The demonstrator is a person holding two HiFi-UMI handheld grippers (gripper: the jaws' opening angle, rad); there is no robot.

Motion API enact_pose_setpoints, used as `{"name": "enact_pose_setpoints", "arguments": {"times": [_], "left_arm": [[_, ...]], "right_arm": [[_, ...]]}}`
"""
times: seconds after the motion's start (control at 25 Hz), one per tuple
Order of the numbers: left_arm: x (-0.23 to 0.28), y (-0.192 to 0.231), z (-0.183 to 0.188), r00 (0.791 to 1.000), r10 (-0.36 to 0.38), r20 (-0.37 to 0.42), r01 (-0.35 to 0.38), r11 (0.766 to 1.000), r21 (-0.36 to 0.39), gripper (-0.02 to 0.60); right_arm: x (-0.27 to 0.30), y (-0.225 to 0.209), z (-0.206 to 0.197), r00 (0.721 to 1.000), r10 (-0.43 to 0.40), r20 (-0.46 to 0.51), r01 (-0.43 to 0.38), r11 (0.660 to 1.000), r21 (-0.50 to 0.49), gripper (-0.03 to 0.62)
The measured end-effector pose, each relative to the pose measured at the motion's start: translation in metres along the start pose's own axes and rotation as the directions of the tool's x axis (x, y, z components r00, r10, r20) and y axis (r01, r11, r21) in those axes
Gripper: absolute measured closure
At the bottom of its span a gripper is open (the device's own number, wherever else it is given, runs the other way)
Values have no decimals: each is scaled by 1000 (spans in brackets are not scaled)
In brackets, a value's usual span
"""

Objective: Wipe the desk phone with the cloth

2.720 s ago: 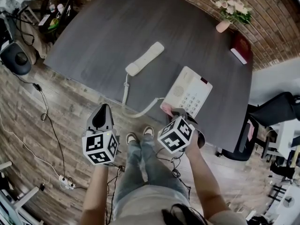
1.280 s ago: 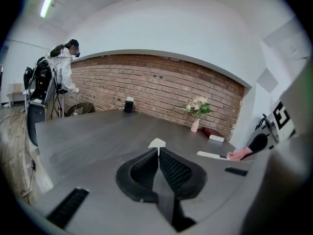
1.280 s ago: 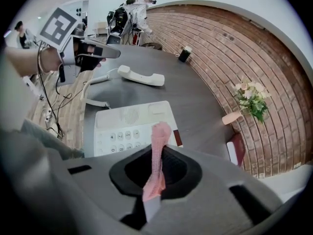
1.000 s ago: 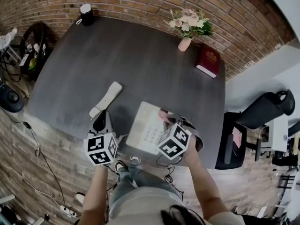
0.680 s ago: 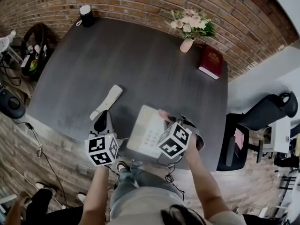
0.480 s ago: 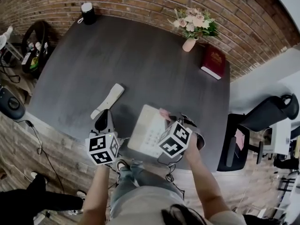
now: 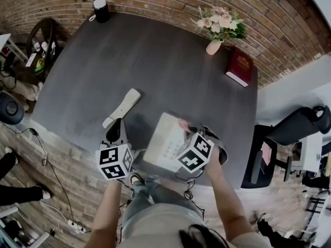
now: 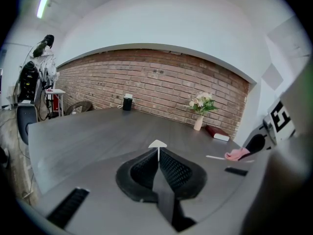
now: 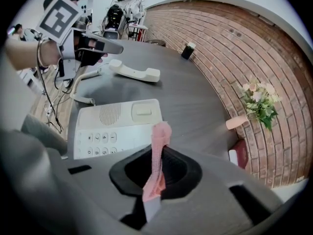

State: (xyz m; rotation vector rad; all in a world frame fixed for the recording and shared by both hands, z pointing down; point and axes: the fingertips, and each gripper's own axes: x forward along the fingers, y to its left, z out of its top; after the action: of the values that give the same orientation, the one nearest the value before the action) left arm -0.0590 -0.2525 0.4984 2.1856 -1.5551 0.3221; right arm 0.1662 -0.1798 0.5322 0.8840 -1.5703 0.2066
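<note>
Here the right tool (image 9: 157, 166) was clamped on a pink cloth (image 9: 160, 140), which stood up from the jaws as a narrow strip. Its tip hung over the right side of the phone (image 9: 117, 126). Whether the cloth touched the casing could not be told. The phone sat at the near edge of the counter (image 7: 155, 61), right of the middle. Its handset (image 7: 121, 107) was off the cradle and lay on the counter to the left and a little farther away. The left tool (image 8: 157, 153) had its jaws pressed together on nothing and hovered at the near edge, just left of the phone.

The wipe itself looked barely begun. To do it well, the right tool probably needed to tip down until the loose end of the cloth lay flat on the phone's face. It could then drag across the keypad and speaker grille in slow, light passes, with the hard jaws kept off the keys. The phone sat close to the counter's edge, so a heavy push might slide it. The left tool could steady the left side.

By count there were two tools, one cloth, one phone and one handset. Far back on the counter stood one vase of flowers (image 7: 216, 30), one red book (image 7: 241, 66) and one dark cylinder (image 7: 100, 9).
</note>
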Motion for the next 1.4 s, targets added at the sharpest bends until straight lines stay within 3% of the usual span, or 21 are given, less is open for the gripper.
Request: {"name": "enact_pose_setpoints", "arguments": {"times": [1.4], "left_arm": [[-12, -2, -11, 1000, -5, -27, 5, 1000, 3, 571]], "right_arm": [[-1, 16, -9, 1000, 16, -6, -16, 1000, 14, 569]]}}
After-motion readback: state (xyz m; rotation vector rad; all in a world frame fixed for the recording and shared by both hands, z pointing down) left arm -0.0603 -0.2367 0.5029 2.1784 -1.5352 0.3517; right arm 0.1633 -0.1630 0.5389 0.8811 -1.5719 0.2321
